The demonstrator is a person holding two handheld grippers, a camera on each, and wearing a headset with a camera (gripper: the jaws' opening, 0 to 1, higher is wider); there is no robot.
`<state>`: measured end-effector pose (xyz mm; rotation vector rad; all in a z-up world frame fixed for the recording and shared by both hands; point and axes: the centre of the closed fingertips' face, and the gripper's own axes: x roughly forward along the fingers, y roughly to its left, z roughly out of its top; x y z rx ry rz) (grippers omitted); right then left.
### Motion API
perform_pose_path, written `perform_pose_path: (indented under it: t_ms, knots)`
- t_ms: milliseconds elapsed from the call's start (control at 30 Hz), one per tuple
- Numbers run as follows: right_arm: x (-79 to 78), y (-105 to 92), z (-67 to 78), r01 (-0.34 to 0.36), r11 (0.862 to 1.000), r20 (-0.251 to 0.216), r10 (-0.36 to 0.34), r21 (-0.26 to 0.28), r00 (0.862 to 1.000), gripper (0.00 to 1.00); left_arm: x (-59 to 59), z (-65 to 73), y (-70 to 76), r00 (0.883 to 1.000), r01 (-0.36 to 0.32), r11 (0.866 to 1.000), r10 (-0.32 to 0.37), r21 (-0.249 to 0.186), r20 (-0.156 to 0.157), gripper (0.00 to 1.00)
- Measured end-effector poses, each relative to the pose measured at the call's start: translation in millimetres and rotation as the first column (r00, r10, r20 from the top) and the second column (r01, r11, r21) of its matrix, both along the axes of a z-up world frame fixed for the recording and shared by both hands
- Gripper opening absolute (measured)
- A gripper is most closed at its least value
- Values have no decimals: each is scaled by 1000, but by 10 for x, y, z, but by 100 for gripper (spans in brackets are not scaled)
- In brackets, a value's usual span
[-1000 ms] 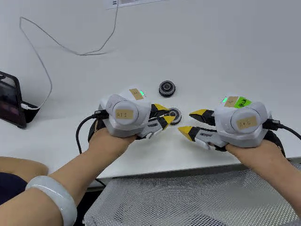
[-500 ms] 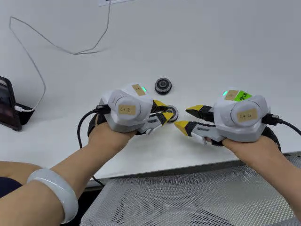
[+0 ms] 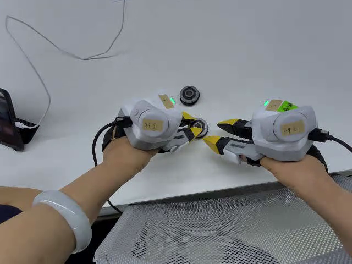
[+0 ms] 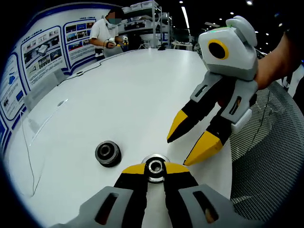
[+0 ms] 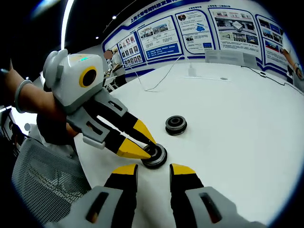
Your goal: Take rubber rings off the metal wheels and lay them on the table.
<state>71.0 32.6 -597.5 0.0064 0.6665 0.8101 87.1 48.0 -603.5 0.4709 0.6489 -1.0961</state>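
A metal wheel with a black rubber ring lies on the white table. My left gripper is shut on it, its yellow tips clamping the wheel from both sides. My right gripper is open, its tips just right of the wheel and apart from it. In the right gripper view the wheel sits just ahead of the right gripper, with the left gripper on the wheel's left side. A second ringed wheel lies flat farther back, seen also as the second wheel and second wheel.
A black device stands at the table's left edge with a grey cable running back from it. A mesh chair seat lies below the table's front edge. A person stands far off at the table's end.
My right gripper has moved left, closer to the wheel held by the left gripper. The left gripper has kept its hold. The head camera has shifted slightly.
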Motion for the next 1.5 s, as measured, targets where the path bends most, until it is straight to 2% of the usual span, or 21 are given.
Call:
perform_pose_path:
  t_ms: [200,333,400,433,500,533,567,700,833,1000,1133,1267,1433,1500]
  knots:
    - [8,10,7,18,1000,-14,-17,26,1000,28,-1,0,0,1000,29,999,-29,21,11,13]
    - [27,13,29,34,998,-19,-33,48,999,28,4,2,6,1000,23,1000,-23,6,-1,14]
    - [35,20,40,43,997,-23,-42,60,999,28,-20,11,-16,999,31,999,-32,-23,-9,18]
    - [35,15,41,44,997,-24,-42,57,999,28,-28,4,-14,999,40,999,-40,-16,2,18]
    - [42,11,52,47,997,-24,-46,60,999,28,-52,-43,3,999,44,999,-44,2,-6,16]
    - [38,11,57,51,997,-26,-49,64,998,28,-61,-18,-2,999,38,999,-38,-14,-11,17]
    - [38,8,59,53,997,-26,-52,63,998,28,-58,-8,-5,999,39,999,-39,-17,-3,17]
    - [27,5,66,59,996,-30,-57,65,998,28,-47,3,1,1000,28,999,-28,-20,-5,14]
    - [11,18,68,60,996,-33,-58,68,998,28,-51,10,-4,999,43,999,-42,-11,7,14]
    - [20,42,89,83,991,-49,-79,102,996,28,-48,5,1,999,42,999,-42,-16,12,13]
    - [44,24,75,133,979,-98,-119,156,988,26,-43,-1,3,999,39,999,-39,-19,9,13]
    - [104,-12,68,215,954,-156,-184,210,970,23,-42,-8,5,999,39,999,-38,-20,8,13]
    - [150,-29,9,245,943,-182,-207,225,961,21,-42,-12,7,999,39,999,-39,-20,8,13]
    - [148,-15,0,280,926,-227,-225,252,947,20,-45,-12,4,999,39,999,-39,-24,9,13]
